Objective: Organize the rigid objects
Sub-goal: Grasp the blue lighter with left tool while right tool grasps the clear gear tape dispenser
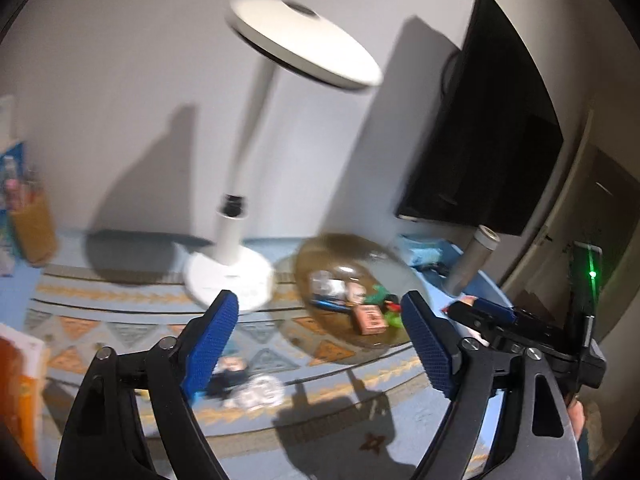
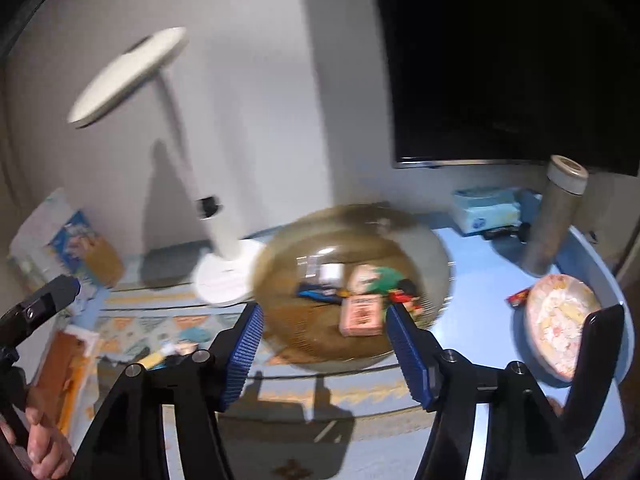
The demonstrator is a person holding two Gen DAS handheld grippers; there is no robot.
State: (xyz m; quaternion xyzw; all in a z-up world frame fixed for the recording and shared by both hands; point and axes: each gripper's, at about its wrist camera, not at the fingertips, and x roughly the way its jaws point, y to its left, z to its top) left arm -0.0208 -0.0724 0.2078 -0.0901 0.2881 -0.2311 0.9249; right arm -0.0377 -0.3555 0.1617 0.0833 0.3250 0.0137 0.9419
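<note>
An amber glass bowl (image 1: 320,252) (image 2: 304,232) sits on the patterned blue table and holds several small items, among them a pink box (image 1: 370,319) (image 2: 360,316) and a green piece (image 2: 386,278). My left gripper (image 1: 320,324) is open and empty, raised in front of the bowl. My right gripper (image 2: 324,332) is open and empty, its fingers framing the bowl's near rim. A small dark and white object (image 1: 248,386) lies on the table between the left fingers. Both views are blurred by motion.
A white desk lamp (image 1: 236,264) (image 2: 224,276) stands left of the bowl. A steel flask (image 1: 472,258) (image 2: 554,216), a tissue pack (image 2: 486,208), a dark monitor (image 1: 492,128) and a patterned plate (image 2: 560,328) are to the right. An orange box (image 1: 20,380) lies left.
</note>
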